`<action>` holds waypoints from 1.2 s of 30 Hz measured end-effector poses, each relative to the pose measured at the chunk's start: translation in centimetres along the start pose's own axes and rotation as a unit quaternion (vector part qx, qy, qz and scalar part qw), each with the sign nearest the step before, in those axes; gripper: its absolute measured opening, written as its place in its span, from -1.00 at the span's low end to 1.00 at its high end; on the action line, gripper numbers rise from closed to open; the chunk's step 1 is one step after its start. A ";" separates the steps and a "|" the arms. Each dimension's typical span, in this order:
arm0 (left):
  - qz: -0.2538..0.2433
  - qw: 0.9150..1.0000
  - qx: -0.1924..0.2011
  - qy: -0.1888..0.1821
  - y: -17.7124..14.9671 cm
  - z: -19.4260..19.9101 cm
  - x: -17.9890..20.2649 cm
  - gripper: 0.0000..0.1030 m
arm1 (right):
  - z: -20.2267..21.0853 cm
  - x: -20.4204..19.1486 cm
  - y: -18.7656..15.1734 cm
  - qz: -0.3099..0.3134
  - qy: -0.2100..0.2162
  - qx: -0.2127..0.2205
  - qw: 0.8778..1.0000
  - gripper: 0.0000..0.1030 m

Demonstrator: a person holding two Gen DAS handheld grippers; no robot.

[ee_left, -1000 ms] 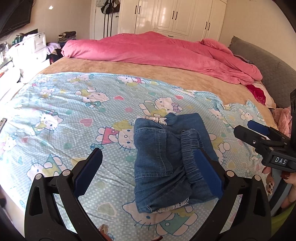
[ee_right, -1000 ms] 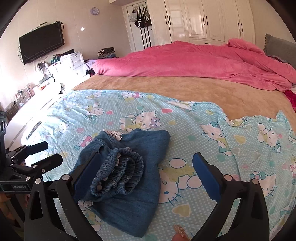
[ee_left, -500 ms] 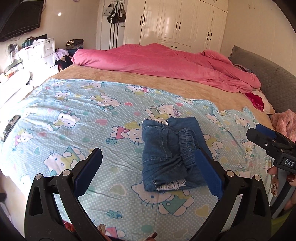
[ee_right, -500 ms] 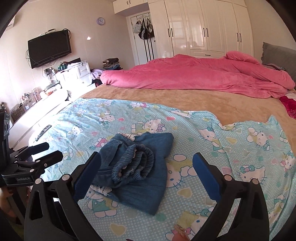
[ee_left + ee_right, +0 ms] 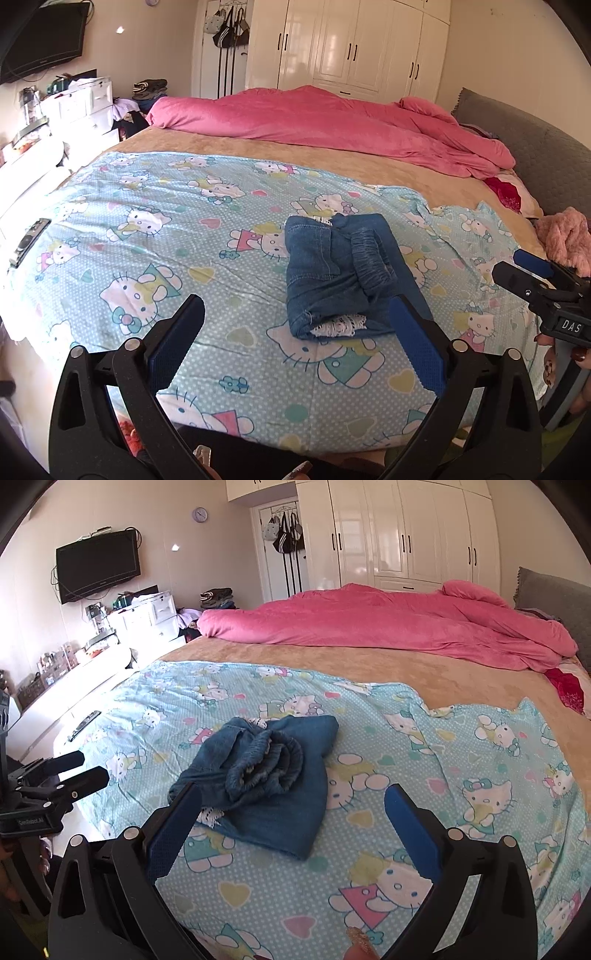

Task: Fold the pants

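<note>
Both grippers hang above the near edge of the bed with jaws spread wide, grasping nothing: the left gripper (image 5: 295,339) and the right gripper (image 5: 293,823). Folded denim pants (image 5: 340,280) lie just ahead of them, off toward the left gripper's right finger, resting on a light-blue cartoon-cat sheet (image 5: 155,206). Beyond the sheet runs a tan blanket (image 5: 332,661), then a bunched pink duvet (image 5: 388,624). White wardrobes (image 5: 406,535) line the far wall. Open sheet spreads left of the pants.
</note>
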State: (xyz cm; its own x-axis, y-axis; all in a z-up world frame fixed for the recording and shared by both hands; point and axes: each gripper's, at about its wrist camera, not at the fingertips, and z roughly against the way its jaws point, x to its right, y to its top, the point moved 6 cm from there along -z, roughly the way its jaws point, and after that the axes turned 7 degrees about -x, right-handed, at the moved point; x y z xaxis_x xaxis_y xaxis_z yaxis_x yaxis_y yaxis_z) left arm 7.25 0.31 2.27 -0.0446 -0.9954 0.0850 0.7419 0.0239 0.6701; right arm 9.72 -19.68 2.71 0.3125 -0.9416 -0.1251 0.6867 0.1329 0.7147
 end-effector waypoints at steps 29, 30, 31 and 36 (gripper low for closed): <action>-0.006 0.998 -0.065 -0.001 -6.7 -3.1 0.0 0.82 | -3.3 -1.7 -7.3 0.002 -0.001 -0.072 0.997 0.91; -0.006 0.998 -0.065 -0.001 -6.7 -3.1 0.0 0.82 | -3.3 -1.7 -7.2 0.002 -0.001 -0.071 0.997 0.91; -0.007 0.998 -0.065 0.000 -6.7 -3.1 0.0 0.82 | -3.3 -1.7 -7.2 0.002 -0.001 -0.071 0.997 0.91; -0.003 0.998 -0.066 0.002 -6.7 -3.2 -0.2 0.82 | -3.5 -1.5 -7.2 -0.002 -0.001 -0.073 0.997 0.91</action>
State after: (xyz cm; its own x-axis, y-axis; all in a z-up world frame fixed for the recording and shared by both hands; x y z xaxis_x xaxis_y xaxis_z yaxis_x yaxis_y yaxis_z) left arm 4.40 0.08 -4.58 -0.0466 -0.9959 0.0782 0.8234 0.0060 0.5674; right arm 6.58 -18.17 -4.64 0.3079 -0.9431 -0.1258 0.7759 0.1724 0.6069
